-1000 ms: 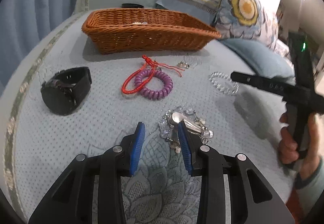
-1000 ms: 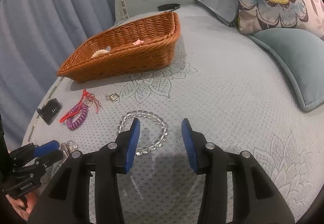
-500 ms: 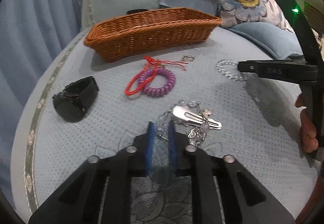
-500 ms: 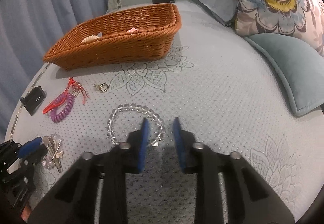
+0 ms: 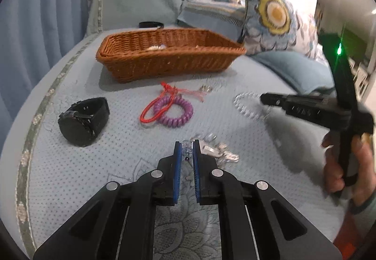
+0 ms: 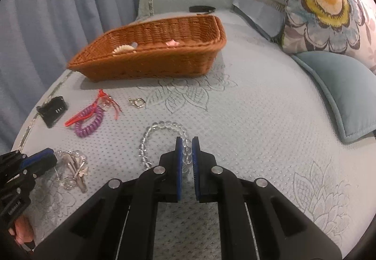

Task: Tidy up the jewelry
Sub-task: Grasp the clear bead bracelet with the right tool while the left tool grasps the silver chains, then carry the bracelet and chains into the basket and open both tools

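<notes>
Pinching the clear bead bracelet point(image 6: 164, 140) short of the wicker basket point(image 6: 152, 57) with right gripper point(image 6: 186, 142) fingers point(image 6: 178, 159) clamped, we risk it slipping.

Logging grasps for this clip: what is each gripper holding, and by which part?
The right gripper pinches the clear bead bracelet on its near right arc. The left gripper clamps a clear bead of the crystal-and-clip cluster, at its left end.

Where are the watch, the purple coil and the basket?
watch point(image 5: 76, 127), left wrist view, on its round face.
purple coil point(image 5: 175, 117), left wrist view, on its near loop.
basket point(image 6: 150, 67), right wrist view, on its front wall.
</notes>
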